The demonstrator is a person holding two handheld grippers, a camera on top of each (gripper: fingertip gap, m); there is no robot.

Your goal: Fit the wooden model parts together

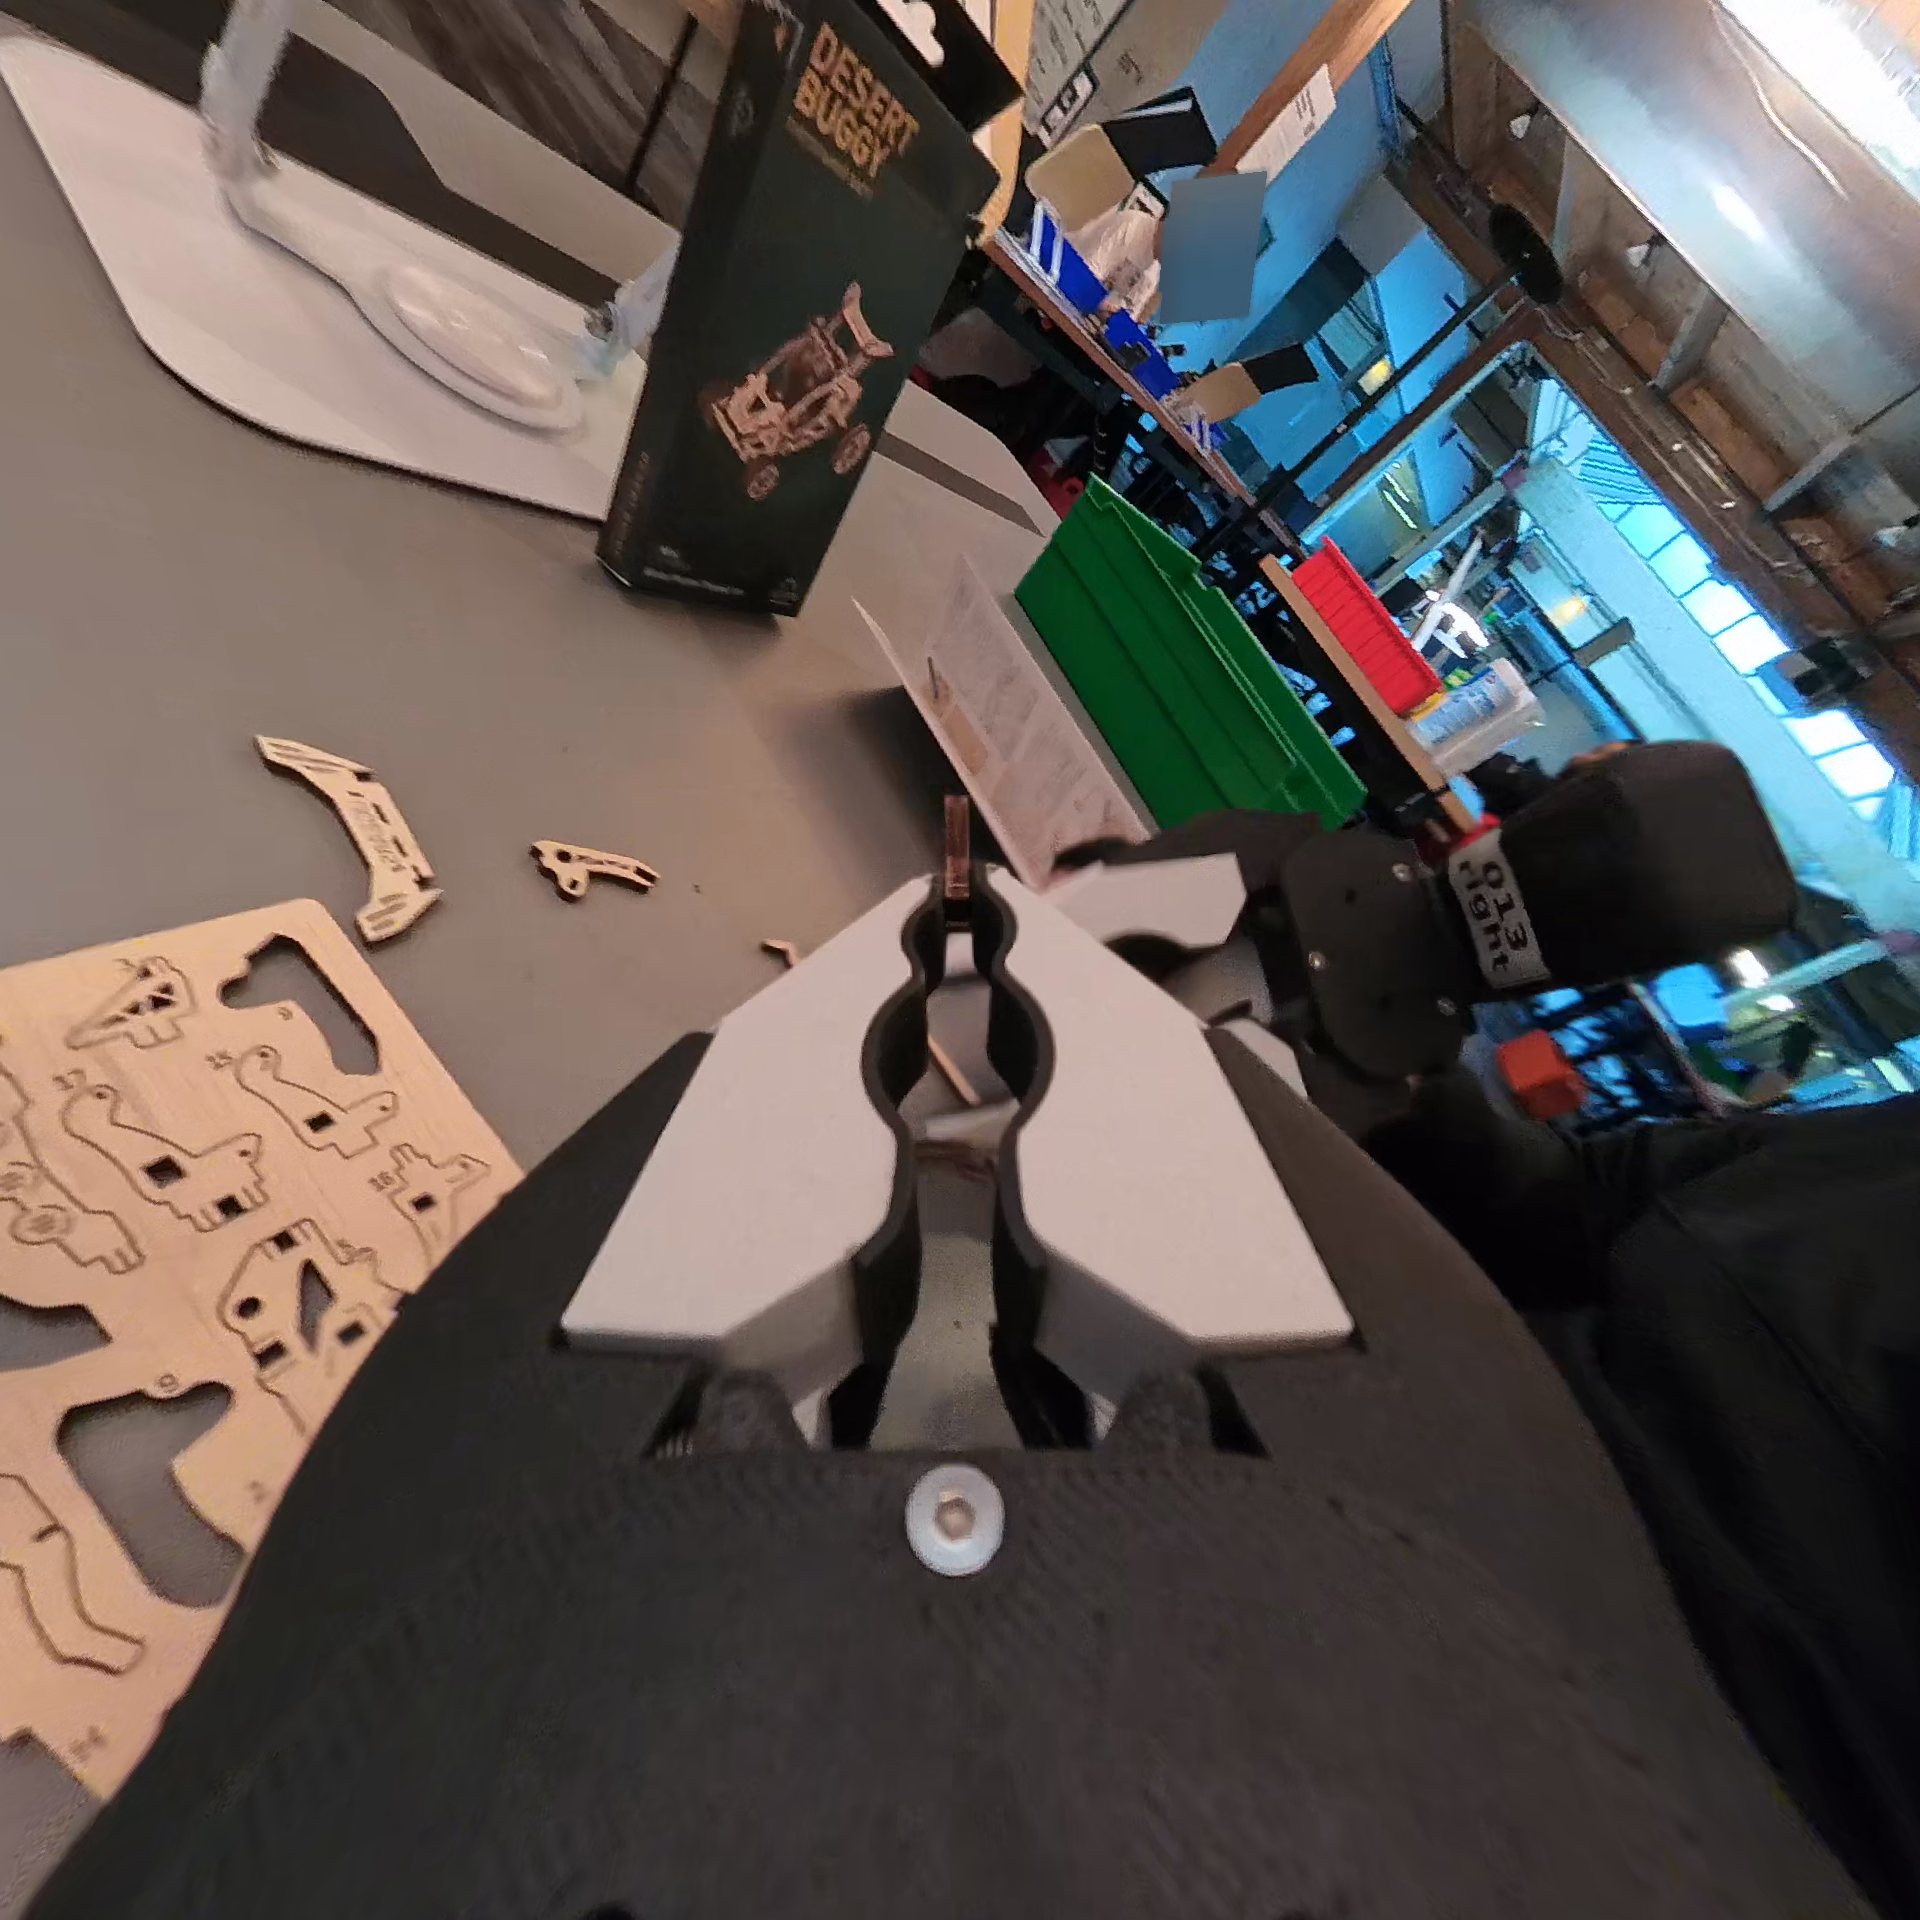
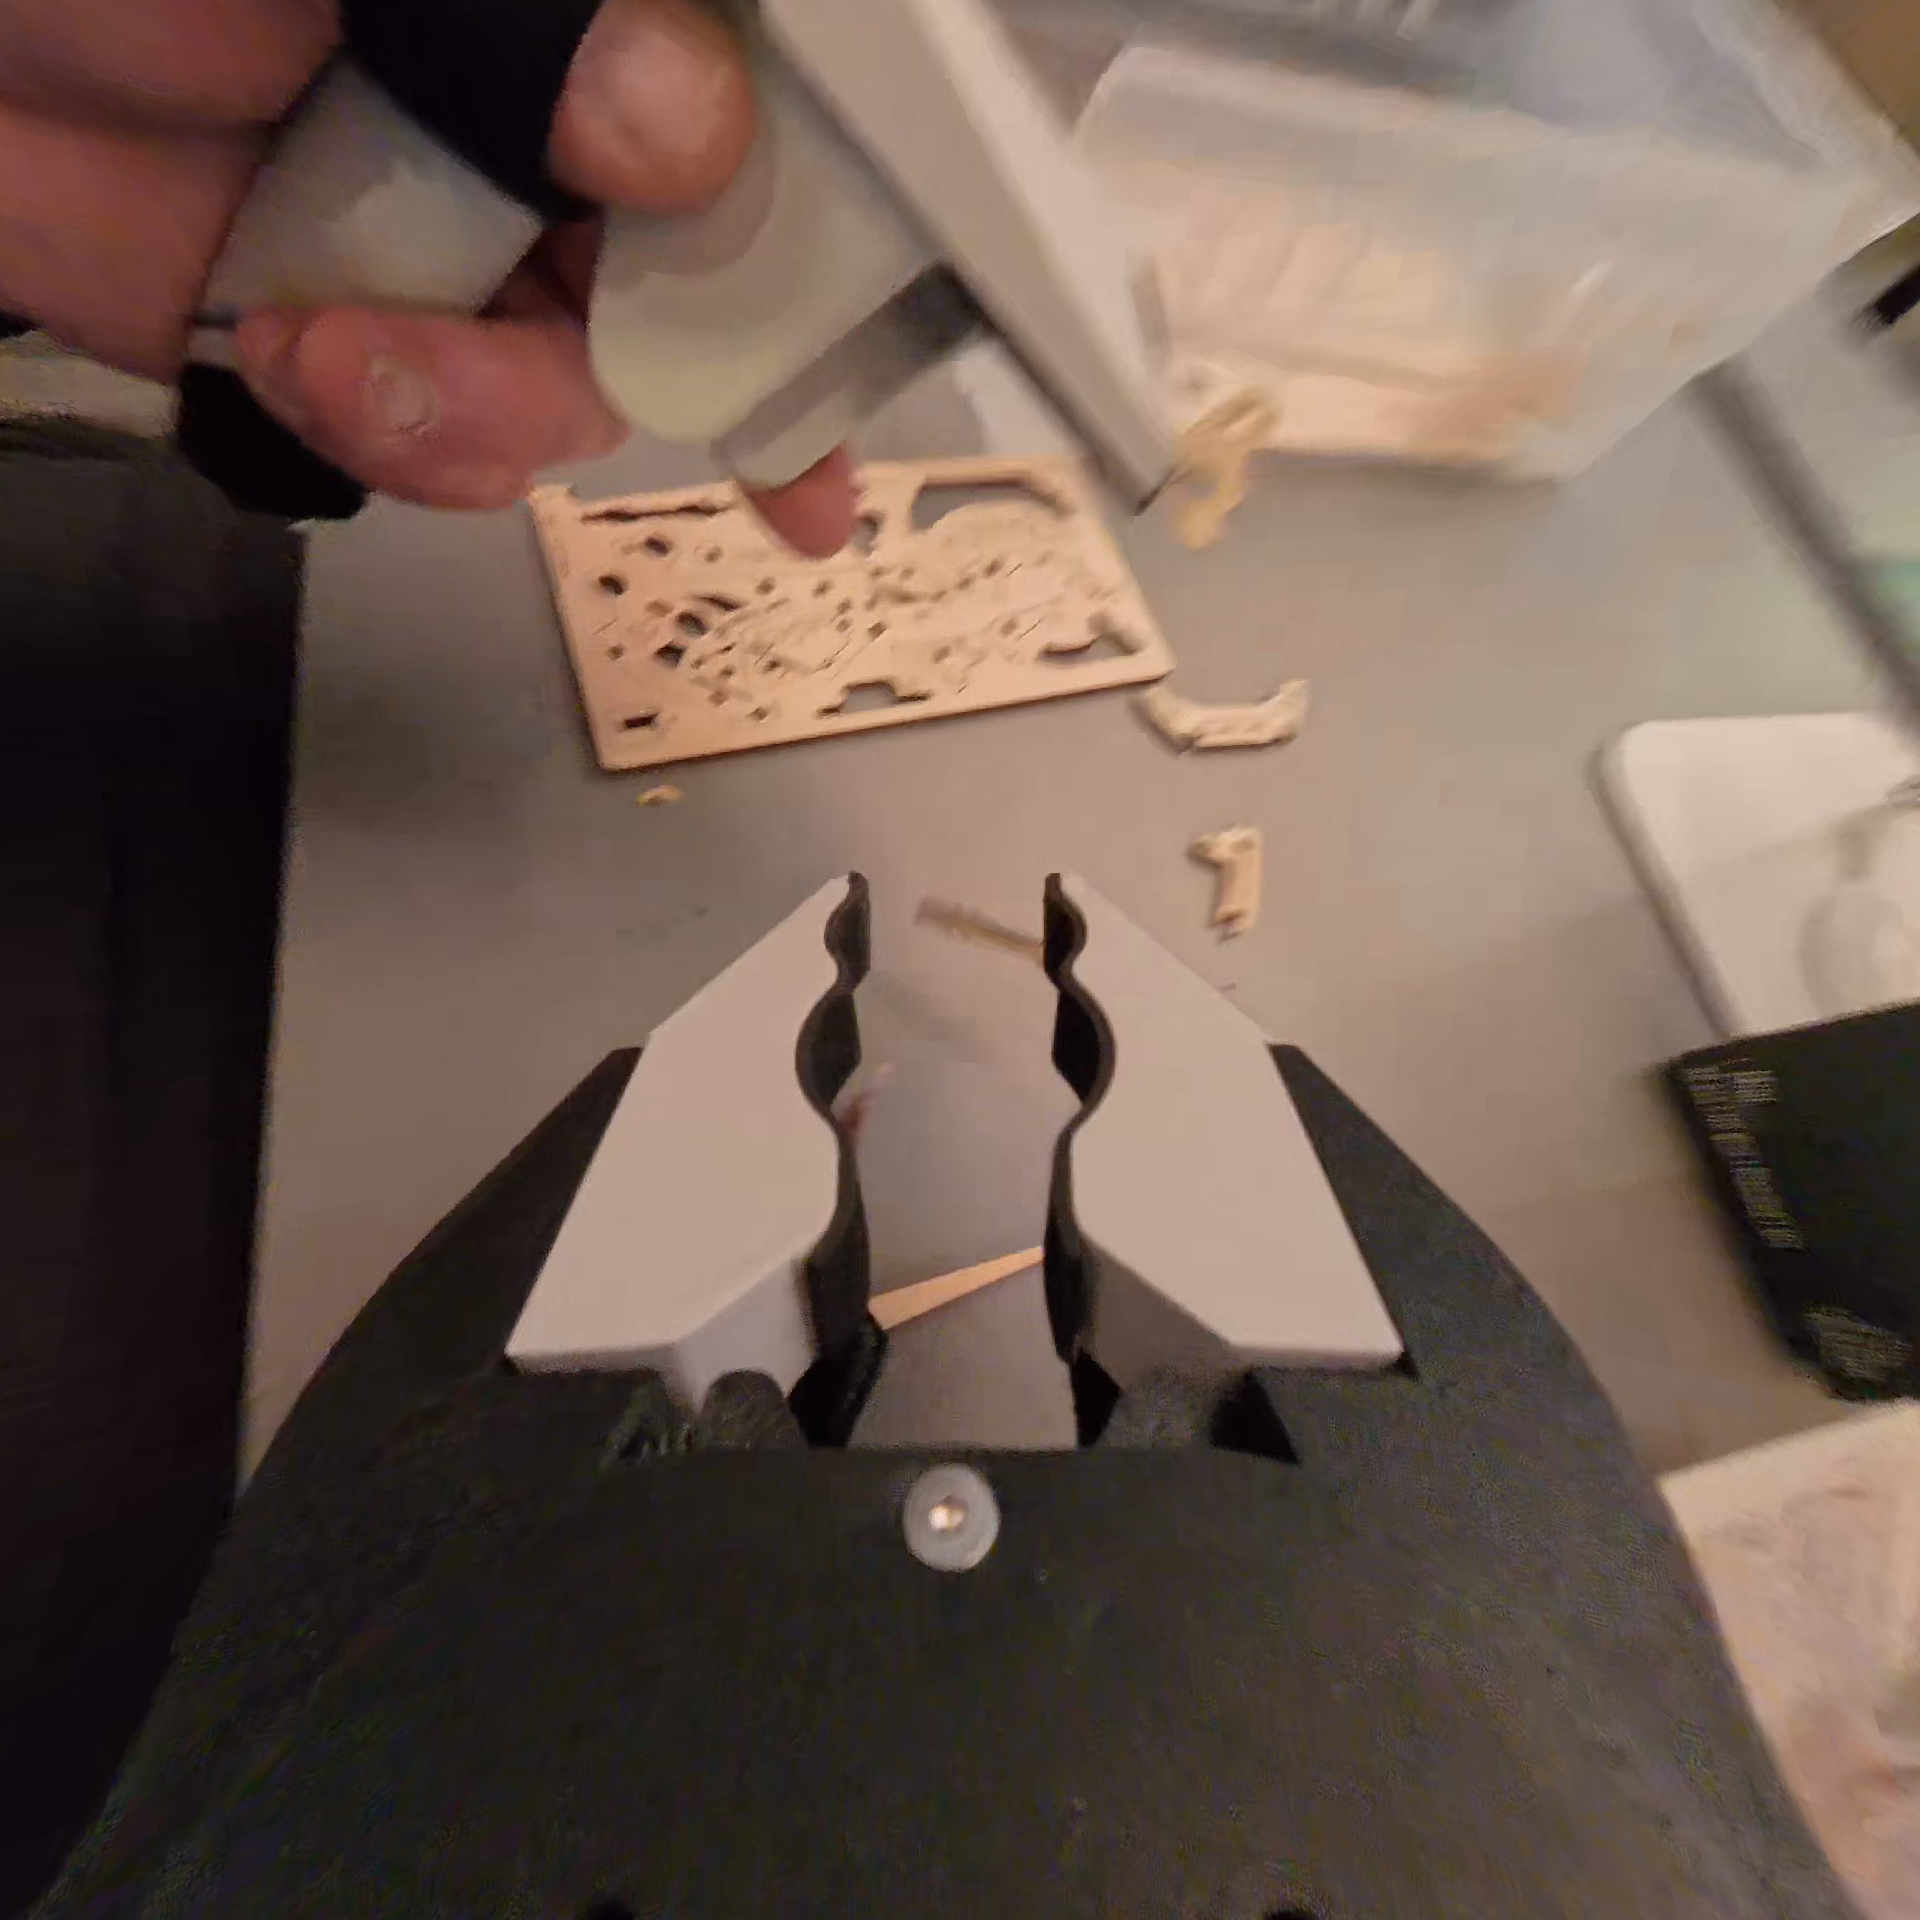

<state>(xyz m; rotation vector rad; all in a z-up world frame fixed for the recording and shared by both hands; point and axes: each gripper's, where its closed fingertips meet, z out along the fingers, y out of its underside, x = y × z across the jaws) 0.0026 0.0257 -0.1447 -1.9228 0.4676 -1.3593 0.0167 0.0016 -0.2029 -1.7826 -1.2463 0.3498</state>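
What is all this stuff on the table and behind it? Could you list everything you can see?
Table: one, grey, under everything.
Wooden parts sheet: one, pale wood, left on the table, with some parts punched out.
Loose wooden parts: a few, pale wood, beside the sheet.
Model kit box: one, dark green, standing at the back.
Instruction leaflet: one, white, right of the box.
Bins: green and red, behind the table.
White tray: one, far left.
Left gripper: grey fingers shut on a small wooden piece.
Right gripper: fingers open, nothing between the tips.
Hand: holding the left gripper's handle.
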